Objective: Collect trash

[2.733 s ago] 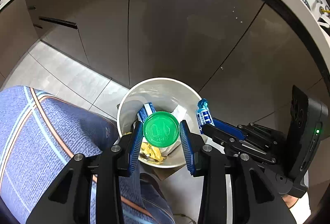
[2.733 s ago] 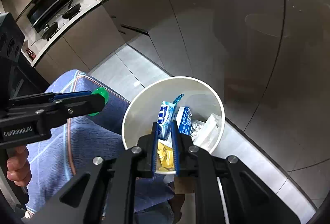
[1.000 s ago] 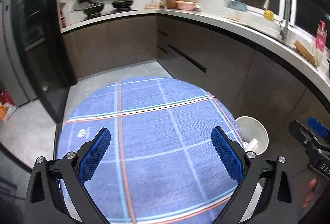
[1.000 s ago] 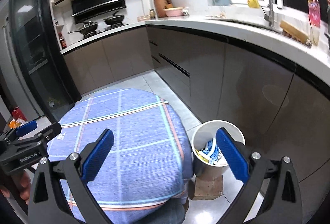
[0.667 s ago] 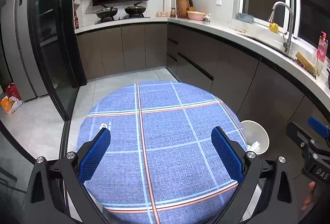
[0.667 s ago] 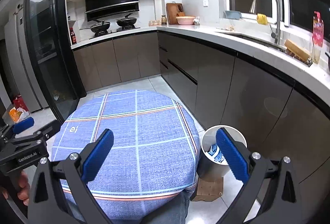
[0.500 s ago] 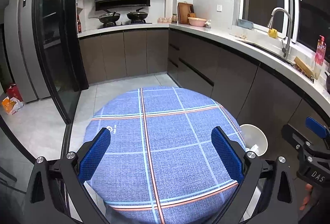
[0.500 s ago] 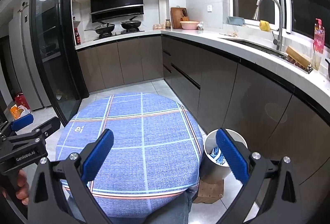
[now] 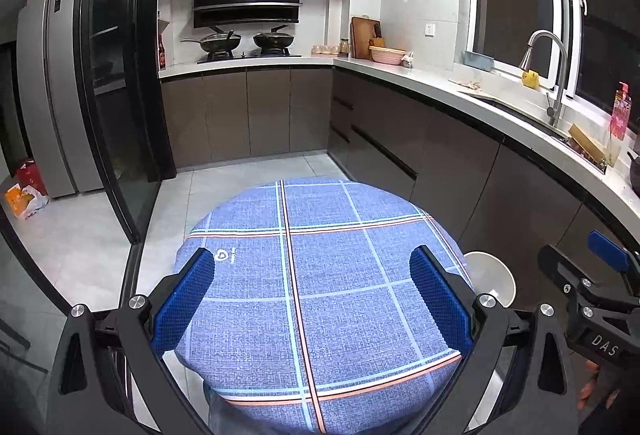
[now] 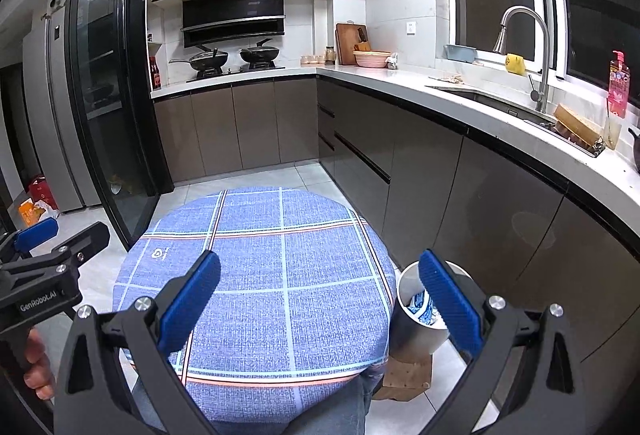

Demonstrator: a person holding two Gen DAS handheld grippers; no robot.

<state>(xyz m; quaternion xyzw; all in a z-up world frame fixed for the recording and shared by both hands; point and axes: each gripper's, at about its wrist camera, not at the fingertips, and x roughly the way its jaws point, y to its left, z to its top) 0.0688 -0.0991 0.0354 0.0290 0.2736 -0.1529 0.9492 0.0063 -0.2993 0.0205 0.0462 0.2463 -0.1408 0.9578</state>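
A white trash bin (image 10: 412, 319) stands on the floor at the right of a round table with a blue plaid cloth (image 10: 256, 275); a blue wrapper (image 10: 422, 305) shows inside it. In the left wrist view the bin (image 9: 490, 281) sits behind the table (image 9: 320, 275). My left gripper (image 9: 312, 289) is open and empty above the table. My right gripper (image 10: 320, 295) is open and empty above the table's right side, its right finger in front of the bin. No trash shows on the cloth.
Dark kitchen cabinets (image 10: 432, 195) with a white counter run along the right and back, with a sink tap (image 10: 520, 47) and a stove with pans (image 10: 232, 59). A glass door (image 9: 116, 107) stands at the left. A cardboard piece (image 10: 408, 375) lies under the bin.
Both grippers dropped the green lid and blue wrapper into the bin, opened, and rose back above the table. Over the last second the view kept lifting and tilting up.
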